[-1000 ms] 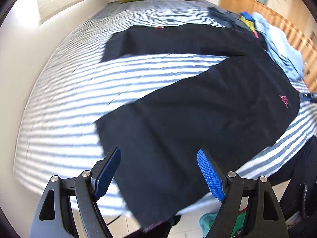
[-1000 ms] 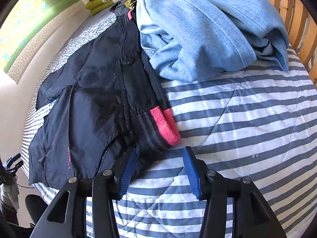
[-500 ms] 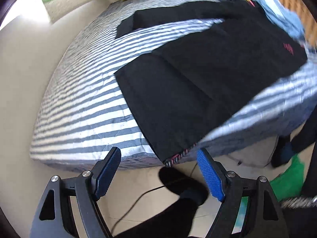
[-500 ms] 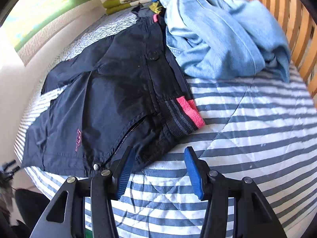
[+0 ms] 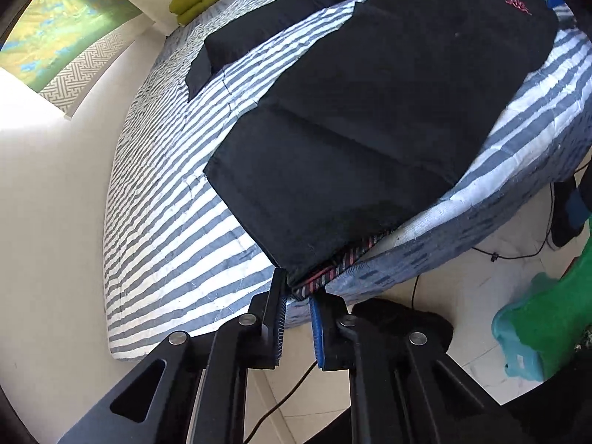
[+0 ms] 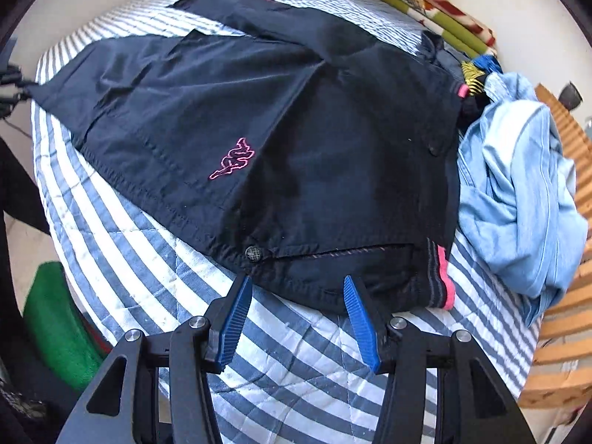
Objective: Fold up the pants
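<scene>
Step in hand, as judged: the near leg is being gripped for the first fold, leg over leg. Next, the hem and waist would need lifting together toward 12 o'clock.

Left gripper [image 5: 298, 294]: jaws are being held narrow, pinched on the hem corner of the pants [image 5: 370, 118] at the bed [image 5: 166, 229] edge.

Right gripper [image 6: 298, 296]: jaws are being held wide, nothing gripped, tips just beside the waist edge.

Pants [image 6: 296, 140] are lying spread flat; blue clothes [image 6: 518, 199] are heaped at 3 o'clock.

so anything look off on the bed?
Mostly the pants: legs splayed in a V, not stacked, and the near cuff hangs over the mattress edge, pinched by the left gripper. A crumpled blue garment crowds the waistband.
</scene>
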The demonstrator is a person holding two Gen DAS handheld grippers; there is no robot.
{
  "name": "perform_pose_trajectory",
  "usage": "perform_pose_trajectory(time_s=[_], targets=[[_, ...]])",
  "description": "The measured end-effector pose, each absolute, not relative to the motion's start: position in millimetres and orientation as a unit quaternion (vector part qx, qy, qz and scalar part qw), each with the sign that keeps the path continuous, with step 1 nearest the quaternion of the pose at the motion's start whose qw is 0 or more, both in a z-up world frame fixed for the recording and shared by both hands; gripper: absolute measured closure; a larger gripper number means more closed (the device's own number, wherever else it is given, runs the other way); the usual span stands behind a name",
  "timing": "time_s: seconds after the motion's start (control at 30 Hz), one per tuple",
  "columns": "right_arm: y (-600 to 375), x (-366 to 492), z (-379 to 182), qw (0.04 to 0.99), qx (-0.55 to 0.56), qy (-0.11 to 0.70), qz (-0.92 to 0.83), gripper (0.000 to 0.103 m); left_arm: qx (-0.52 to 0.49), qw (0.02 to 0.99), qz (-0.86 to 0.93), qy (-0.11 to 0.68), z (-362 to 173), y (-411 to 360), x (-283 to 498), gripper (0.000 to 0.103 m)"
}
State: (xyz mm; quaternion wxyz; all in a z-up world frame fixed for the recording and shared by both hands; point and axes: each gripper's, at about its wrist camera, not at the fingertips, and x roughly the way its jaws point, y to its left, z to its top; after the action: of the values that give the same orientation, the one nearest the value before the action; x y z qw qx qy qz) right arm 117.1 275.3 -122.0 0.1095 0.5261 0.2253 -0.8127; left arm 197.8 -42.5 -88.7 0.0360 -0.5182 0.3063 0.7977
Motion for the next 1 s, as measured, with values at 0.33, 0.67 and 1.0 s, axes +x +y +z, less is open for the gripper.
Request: perform_pose_trajectory(time_s=[0.33, 0.67, 1.0], targets=[[225, 124, -146, 0.125, 0.461, 0.368, -0.798, 0.050, -0.500, 0.034, 0.820, 0.277, -69, -50, 177, 0.095], [221, 124, -148, 0.141, 0.486, 0.349, -0.789, 0.080, -0.528, 0.068, 0.802, 0.271, -75, -64, 193, 0.090], [218, 122, -147, 0.137, 0.496, 0.344, -0.785, 0.080, -0.530, 0.091, 0.790, 0.293, -70, -56, 189, 0.080]])
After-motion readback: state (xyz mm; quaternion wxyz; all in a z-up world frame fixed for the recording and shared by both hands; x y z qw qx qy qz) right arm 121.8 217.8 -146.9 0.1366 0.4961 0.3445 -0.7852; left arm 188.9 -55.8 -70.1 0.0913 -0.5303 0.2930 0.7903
